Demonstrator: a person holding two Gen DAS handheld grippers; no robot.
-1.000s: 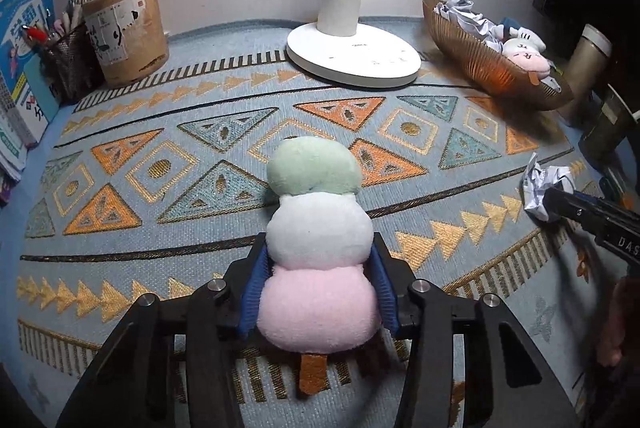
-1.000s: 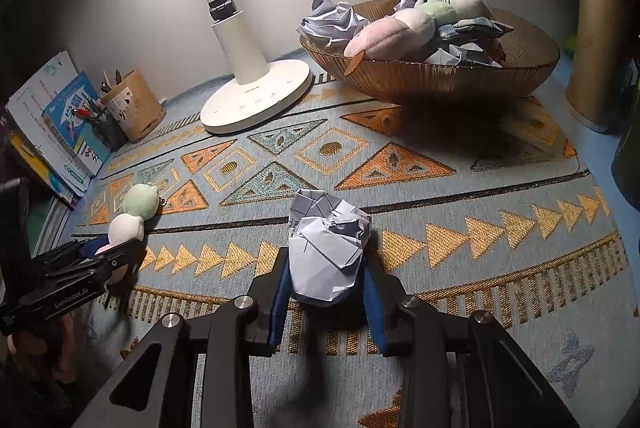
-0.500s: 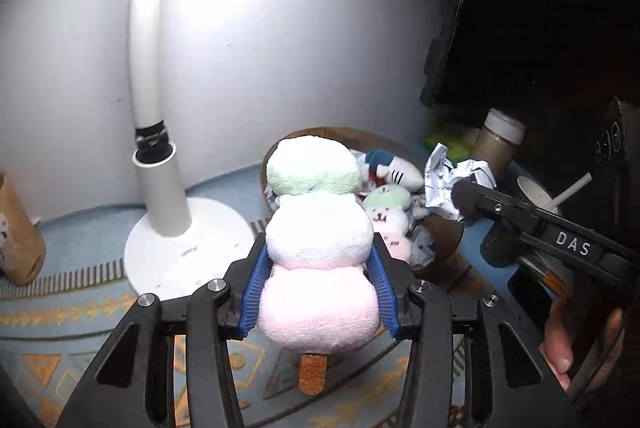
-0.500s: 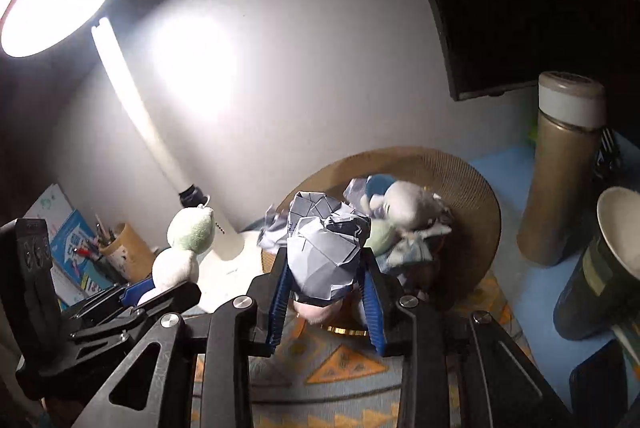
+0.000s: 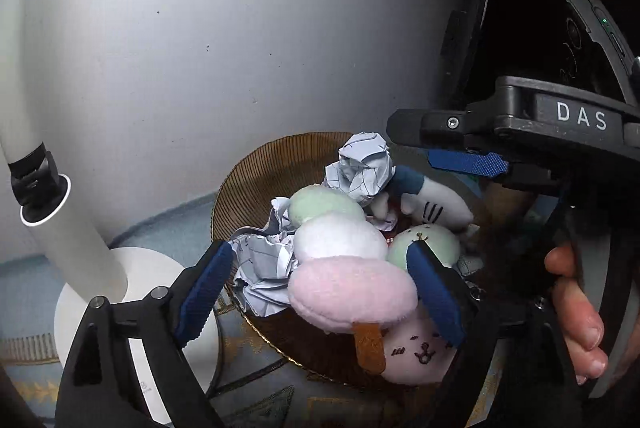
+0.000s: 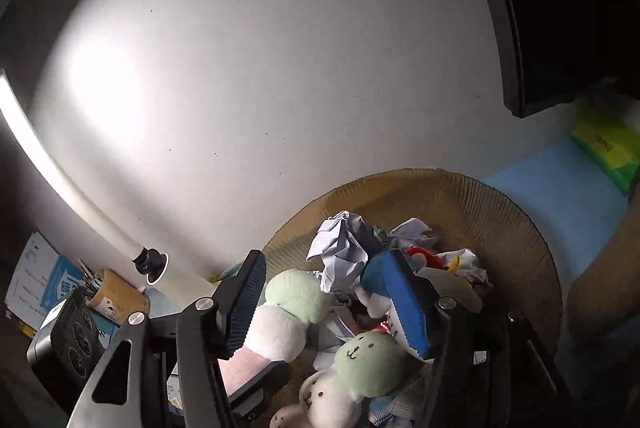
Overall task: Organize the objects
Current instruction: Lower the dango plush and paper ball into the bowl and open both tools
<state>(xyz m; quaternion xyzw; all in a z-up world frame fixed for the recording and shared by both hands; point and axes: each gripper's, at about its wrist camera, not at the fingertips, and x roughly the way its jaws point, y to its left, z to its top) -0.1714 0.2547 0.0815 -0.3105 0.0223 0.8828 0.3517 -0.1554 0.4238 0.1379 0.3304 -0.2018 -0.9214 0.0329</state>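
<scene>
A woven brown basket (image 5: 256,168) holds crumpled paper and plush toys. A three-ball plush skewer, green, white and pink (image 5: 340,248), lies on that pile. My left gripper (image 5: 320,248) straddles it, jaws opening, and the blue pads stand clear of the plush. A crumpled paper ball (image 6: 340,248) rests on the pile just beyond my right gripper (image 6: 320,260). Its jaws are opening too, with no pad pressing on the paper. In the left wrist view the paper ball (image 5: 362,168) sits just left of the right gripper's fingers.
A second plush skewer with drawn faces (image 6: 368,360) and a grey-blue plush (image 5: 432,204) also lie in the basket (image 6: 480,196). The white lamp post (image 5: 60,228) stands left of it. A pen holder (image 6: 116,296) is further left, a green box (image 6: 604,148) at the right.
Both grippers moved further over the basket and tilted down. Their jaws opened, letting go of the plush skewer and the paper ball, which now lie on the pile.
</scene>
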